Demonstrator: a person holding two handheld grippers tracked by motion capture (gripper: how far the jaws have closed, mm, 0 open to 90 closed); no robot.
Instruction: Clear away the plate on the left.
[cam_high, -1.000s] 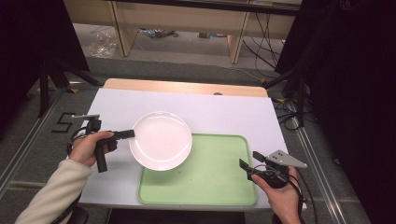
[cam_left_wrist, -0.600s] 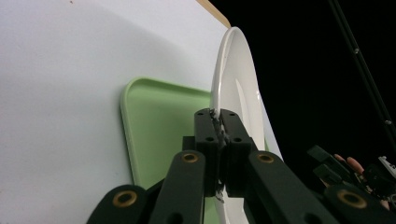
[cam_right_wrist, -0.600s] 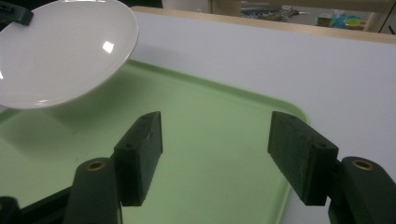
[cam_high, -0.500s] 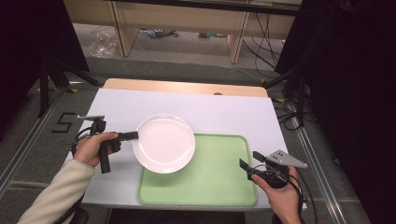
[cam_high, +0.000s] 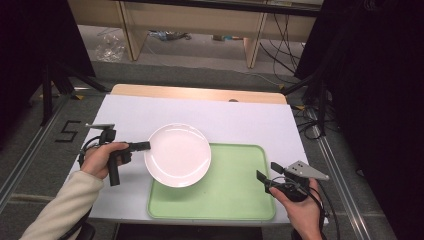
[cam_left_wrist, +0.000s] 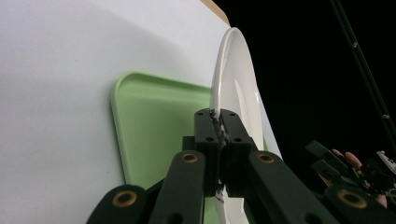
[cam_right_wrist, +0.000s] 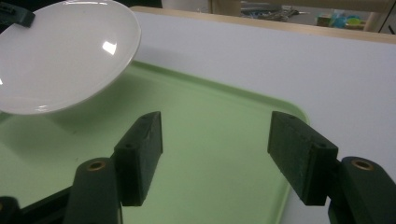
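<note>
A round white plate (cam_high: 178, 154) hangs above the table, partly over the left end of a light green tray (cam_high: 231, 190). My left gripper (cam_high: 144, 146) is shut on the plate's left rim; in the left gripper view the plate (cam_left_wrist: 236, 88) stands edge-on, pinched between the two black jaws of the left gripper (cam_left_wrist: 218, 128). The right gripper (cam_high: 264, 176) stays at the tray's right edge, open and empty. In the right gripper view the right gripper (cam_right_wrist: 215, 144) has its jaws wide apart over the tray (cam_right_wrist: 205, 140), with the plate (cam_right_wrist: 60, 51) lifted at upper left.
A white mat (cam_high: 230, 117) covers the wooden table (cam_high: 200, 93). Beyond the far edge are wooden shelf legs and cables on the floor. Dark stands flank both sides of the table.
The plate, held by the left gripper, has shifted slightly to the right over the tray's left end. The right gripper has kept still.
</note>
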